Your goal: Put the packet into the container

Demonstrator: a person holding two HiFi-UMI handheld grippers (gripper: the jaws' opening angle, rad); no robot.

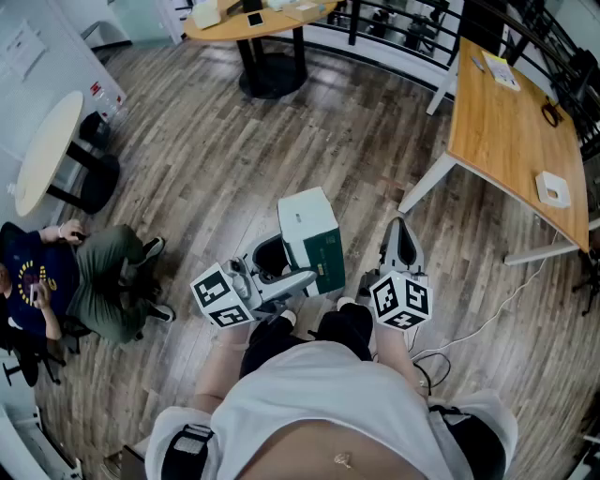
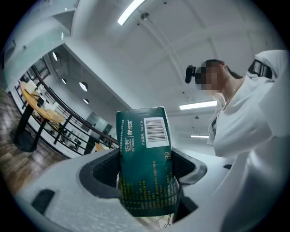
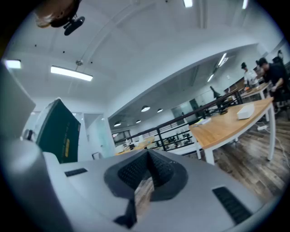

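Observation:
The packet [image 1: 309, 239], a dark green and white pouch with a barcode, is held upright in front of the person's body over the wooden floor. My left gripper [image 1: 298, 274] is shut on its lower part. In the left gripper view the packet [image 2: 147, 163] stands between the two dark pads [image 2: 102, 172] and fills the gap. My right gripper [image 1: 401, 246] is level to the right of the packet, its jaws pressed together with nothing in them. The right gripper view shows the packet [image 3: 56, 131] at the left edge. No container shows in any view.
A long wooden desk [image 1: 511, 131] stands at the right, a round wooden table [image 1: 267, 23] at the top and a white round table [image 1: 45, 150] at the left. A person [image 1: 66, 281] sits on the floor at the left. A white cable [image 1: 492, 314] lies at the right.

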